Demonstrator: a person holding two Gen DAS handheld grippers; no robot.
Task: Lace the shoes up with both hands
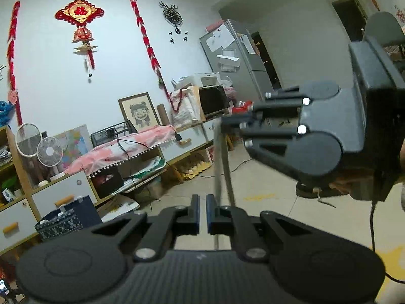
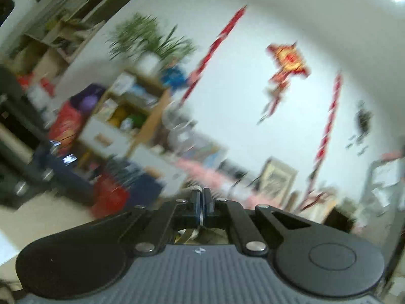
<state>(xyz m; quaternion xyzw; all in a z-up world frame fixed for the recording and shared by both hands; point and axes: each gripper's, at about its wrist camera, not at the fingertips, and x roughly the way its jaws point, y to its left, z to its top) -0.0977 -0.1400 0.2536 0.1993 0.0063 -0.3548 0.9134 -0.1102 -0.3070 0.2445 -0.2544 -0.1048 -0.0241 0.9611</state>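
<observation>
Grey flat lace (image 1: 222, 162) hangs taut, seemingly pinched by right claw (image 1: 243, 124); left claw (image 1: 202, 202) nearly closed.

Right wrist view smeared by motion blur; shelf (image 2: 131, 106) contents unreadable. Shoe hidden; lace (image 1: 222, 167) cut off behind left gripper (image 1: 202, 212).

A: What does the right gripper (image 2: 202, 197) show?
B: Its fingers (image 2: 195, 202) are pressed together, a pale shoelace (image 2: 196, 188) pinched between them.
A: And beyond?
B: Blurred: far shelves (image 2: 131, 106) left, a potted plant (image 2: 149, 48) on top, red wall ornament (image 2: 289, 62) right.
</observation>
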